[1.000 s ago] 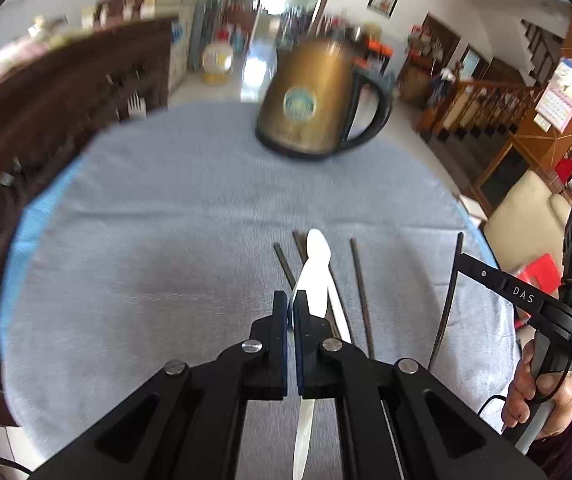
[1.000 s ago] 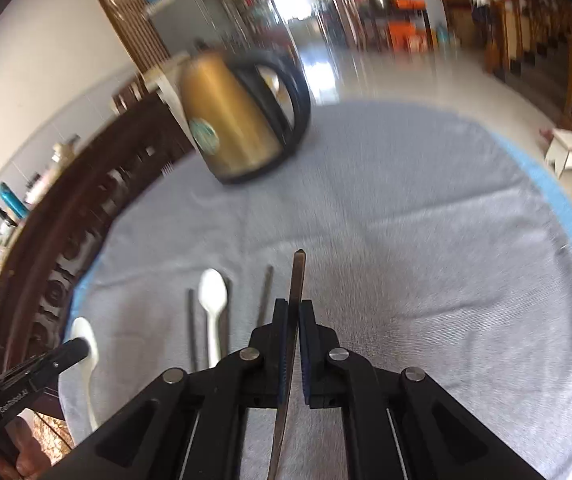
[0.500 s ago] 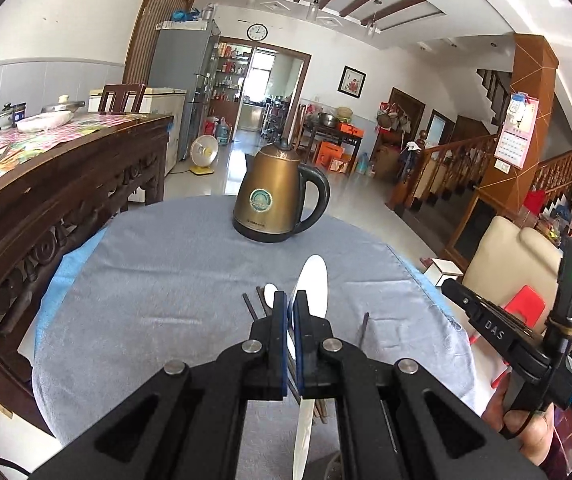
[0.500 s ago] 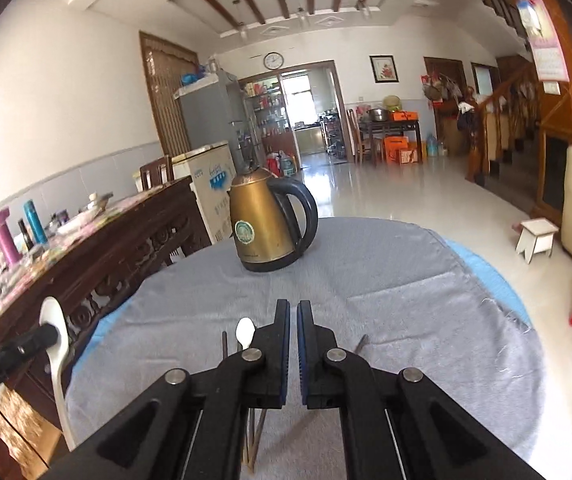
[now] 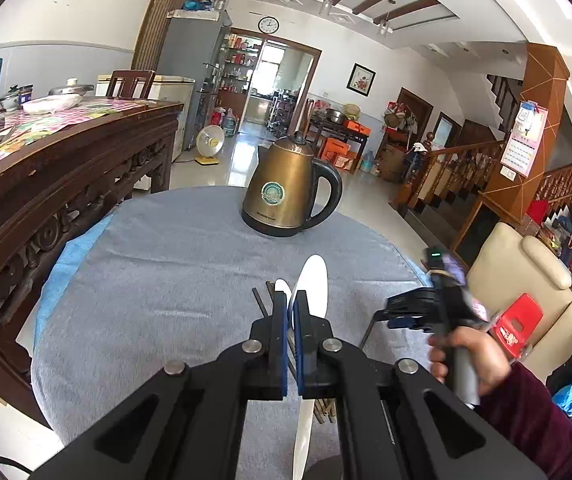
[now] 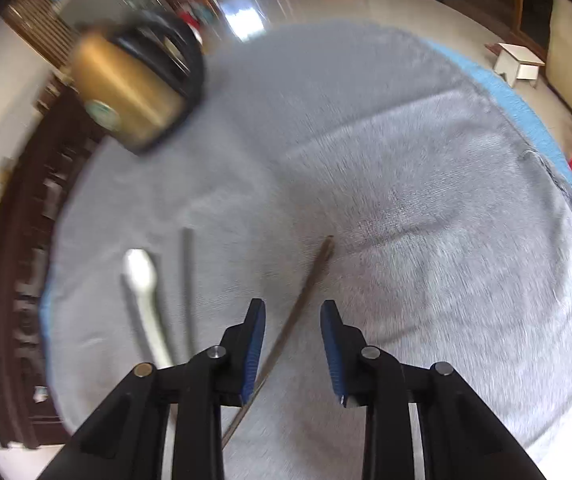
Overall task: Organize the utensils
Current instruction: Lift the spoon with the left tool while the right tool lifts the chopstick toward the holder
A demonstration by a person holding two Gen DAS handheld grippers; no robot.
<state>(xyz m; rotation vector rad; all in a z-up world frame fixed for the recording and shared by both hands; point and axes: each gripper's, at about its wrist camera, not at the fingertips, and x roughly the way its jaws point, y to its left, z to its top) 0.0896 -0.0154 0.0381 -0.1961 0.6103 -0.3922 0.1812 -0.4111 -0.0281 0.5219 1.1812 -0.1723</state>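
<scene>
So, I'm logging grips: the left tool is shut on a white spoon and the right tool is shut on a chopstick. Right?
Not quite. The left tool is shut on the white spoon, but the right tool has just been opening; the right wrist view shows the chopstick lying on the grey cloth between its parted jaws.

My left wrist camera looked forward along my fingers, across the grey-covered table (image 5: 157, 280) toward the brass kettle (image 5: 286, 188) and the room beyond. My right wrist camera tilted steeply down, close over the same cloth, blurred, with the kettle at upper left.
</scene>
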